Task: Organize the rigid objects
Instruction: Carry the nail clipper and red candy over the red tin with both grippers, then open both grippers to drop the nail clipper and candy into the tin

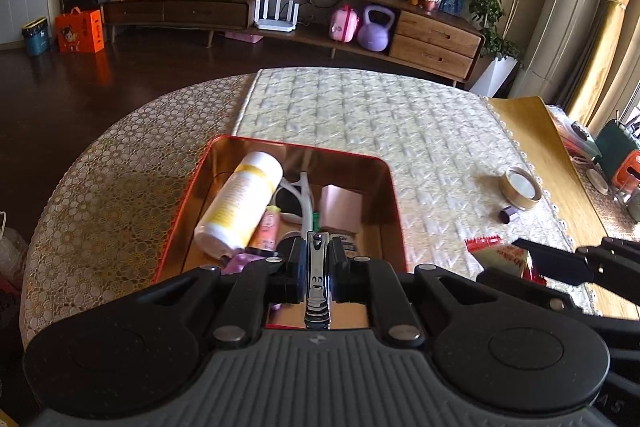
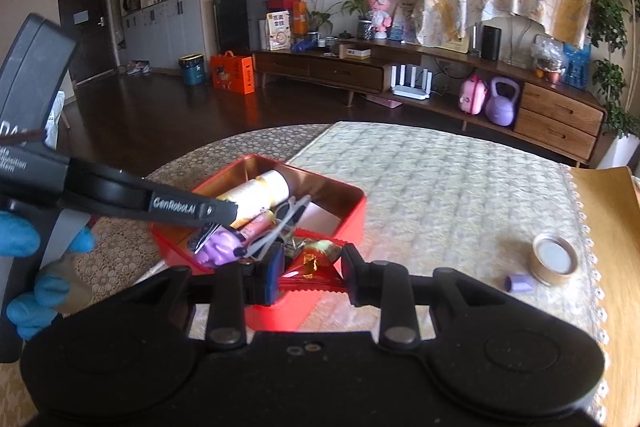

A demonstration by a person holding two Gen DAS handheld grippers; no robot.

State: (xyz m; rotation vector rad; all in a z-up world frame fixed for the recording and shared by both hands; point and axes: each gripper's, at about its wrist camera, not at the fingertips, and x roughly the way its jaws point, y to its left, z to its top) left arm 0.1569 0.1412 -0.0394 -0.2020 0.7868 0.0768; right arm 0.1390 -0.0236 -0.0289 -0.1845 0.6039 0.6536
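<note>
Left hand-held gripper half-hiding nail clipper

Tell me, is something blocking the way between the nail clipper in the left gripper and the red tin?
Nothing visible blocks it. The left gripper holds the nail clipper right above the open red tin. Below lie a white bottle and sunglasses, so it would land on them.

"GenRobot.AI" in white on left gripper arm; other txt too blurry to read.

One tin, one tape roll
</note>
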